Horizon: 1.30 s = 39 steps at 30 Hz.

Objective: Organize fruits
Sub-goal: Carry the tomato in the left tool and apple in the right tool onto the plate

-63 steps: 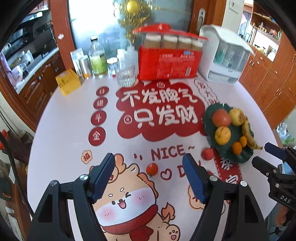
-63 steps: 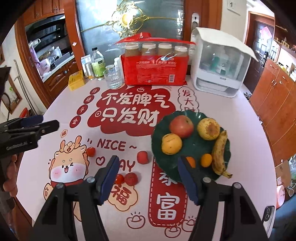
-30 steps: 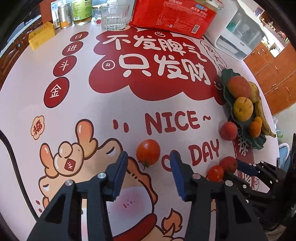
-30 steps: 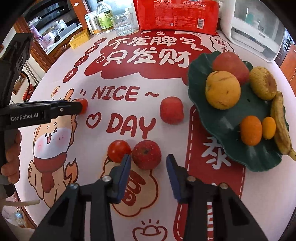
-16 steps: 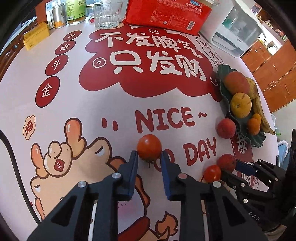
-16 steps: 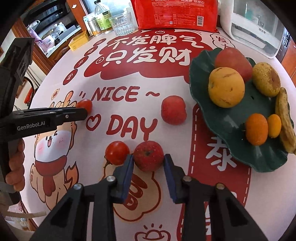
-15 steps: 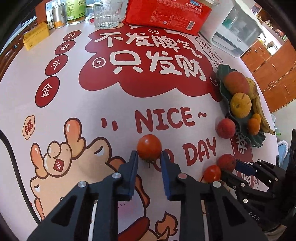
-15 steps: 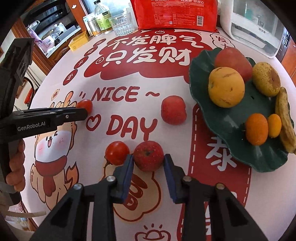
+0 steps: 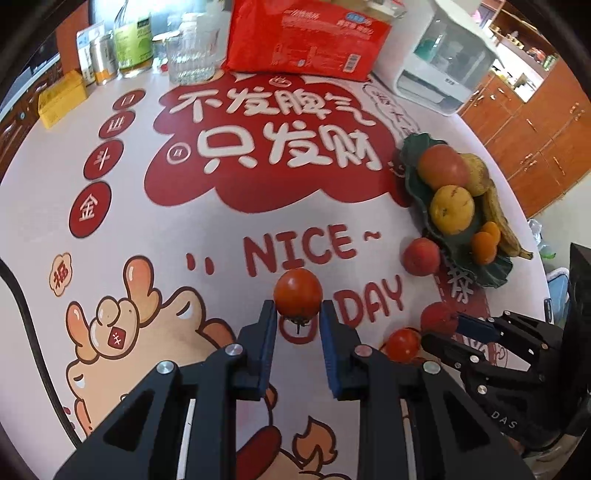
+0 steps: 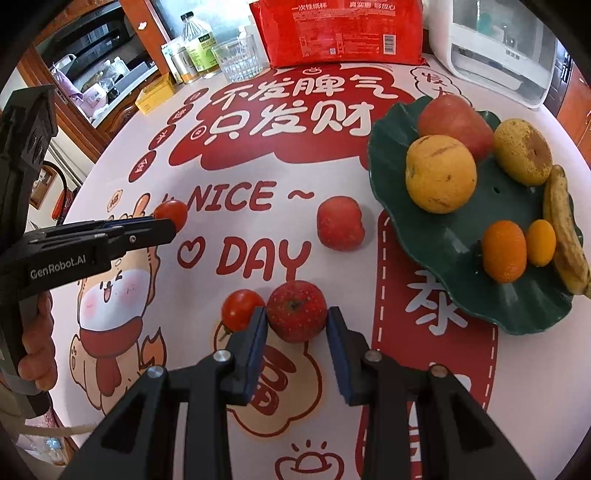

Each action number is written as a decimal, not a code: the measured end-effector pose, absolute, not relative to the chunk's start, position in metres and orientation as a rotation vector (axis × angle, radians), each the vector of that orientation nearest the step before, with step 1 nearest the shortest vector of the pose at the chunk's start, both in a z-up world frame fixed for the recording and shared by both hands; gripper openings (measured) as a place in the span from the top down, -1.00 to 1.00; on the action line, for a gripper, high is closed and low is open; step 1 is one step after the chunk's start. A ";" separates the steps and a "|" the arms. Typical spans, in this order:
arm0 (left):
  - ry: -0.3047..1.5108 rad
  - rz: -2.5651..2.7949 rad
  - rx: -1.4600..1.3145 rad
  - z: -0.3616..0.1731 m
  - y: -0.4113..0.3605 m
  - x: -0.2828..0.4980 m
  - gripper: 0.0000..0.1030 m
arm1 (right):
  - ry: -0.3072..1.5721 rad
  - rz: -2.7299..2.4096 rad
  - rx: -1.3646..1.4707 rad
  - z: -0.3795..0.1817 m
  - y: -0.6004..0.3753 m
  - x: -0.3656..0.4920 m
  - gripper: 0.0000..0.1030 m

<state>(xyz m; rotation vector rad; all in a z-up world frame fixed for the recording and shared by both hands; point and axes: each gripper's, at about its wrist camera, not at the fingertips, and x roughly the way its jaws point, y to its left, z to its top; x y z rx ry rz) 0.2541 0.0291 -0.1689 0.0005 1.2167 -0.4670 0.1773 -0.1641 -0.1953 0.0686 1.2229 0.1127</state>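
Observation:
My left gripper (image 9: 297, 314) is shut on a red tomato (image 9: 297, 292) and holds it over the printed tablecloth; it also shows in the right wrist view (image 10: 170, 215). My right gripper (image 10: 295, 317) is shut on a small red apple (image 10: 296, 309), which also shows in the left wrist view (image 9: 437, 316). A second tomato (image 10: 242, 308) lies just left of the apple. A red peach-like fruit (image 10: 340, 222) lies near the dark green leaf plate (image 10: 436, 236). The plate holds an apple (image 10: 454, 120), an orange (image 10: 439, 173), a pear, two small tangerines and a banana (image 10: 563, 229).
At the table's far side stand a red pack of paper cups (image 10: 343, 29), a glass (image 10: 240, 61), bottles and cans (image 10: 195, 44), a yellow box (image 10: 155, 92) and a white appliance (image 10: 498, 48). Wooden cabinets lie beyond the table edge.
Both grippers came down from above the table to the fruit and closed. The left one closed on the tomato, the right one on the small apple.

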 end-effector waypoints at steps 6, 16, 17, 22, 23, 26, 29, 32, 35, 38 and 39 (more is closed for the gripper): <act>1.163 -0.523 0.012 -0.139 0.016 0.244 0.58 | 1.183 0.101 0.092 -0.178 -0.169 0.173 0.36; 1.035 -0.654 0.052 -0.073 -0.036 0.224 0.58 | 1.044 0.022 0.126 -0.121 -0.202 0.159 0.36; 1.023 -0.668 0.055 -0.067 -0.043 0.222 0.58 | 1.033 0.009 0.128 -0.114 -0.208 0.158 0.36; 0.988 -0.713 0.079 -0.046 -0.079 0.216 0.58 | 0.974 -0.057 0.134 -0.081 -0.241 0.157 0.36; 0.984 -0.719 0.086 -0.043 -0.086 0.215 0.58 | 0.957 -0.073 0.135 -0.071 -0.251 0.158 0.36; 0.966 -0.730 0.099 -0.035 -0.106 0.212 0.58 | 0.912 -0.101 0.135 -0.049 -0.272 0.162 0.36; 0.949 -0.731 0.100 -0.028 -0.123 0.214 0.58 | 0.878 -0.133 0.094 -0.028 -0.289 0.170 0.36; 0.939 -0.726 0.099 -0.023 -0.139 0.219 0.58 | 0.860 -0.148 0.045 -0.013 -0.304 0.181 0.36; 0.946 -0.716 0.083 -0.026 -0.156 0.226 0.58 | 0.859 -0.133 0.038 -0.007 -0.319 0.194 0.36; 0.986 -0.692 0.069 -0.042 -0.175 0.236 0.58 | 0.891 -0.104 0.043 -0.014 -0.334 0.208 0.36; 1.000 -0.686 0.067 -0.048 -0.179 0.237 0.58 | 0.913 -0.089 0.045 -0.020 -0.339 0.213 0.36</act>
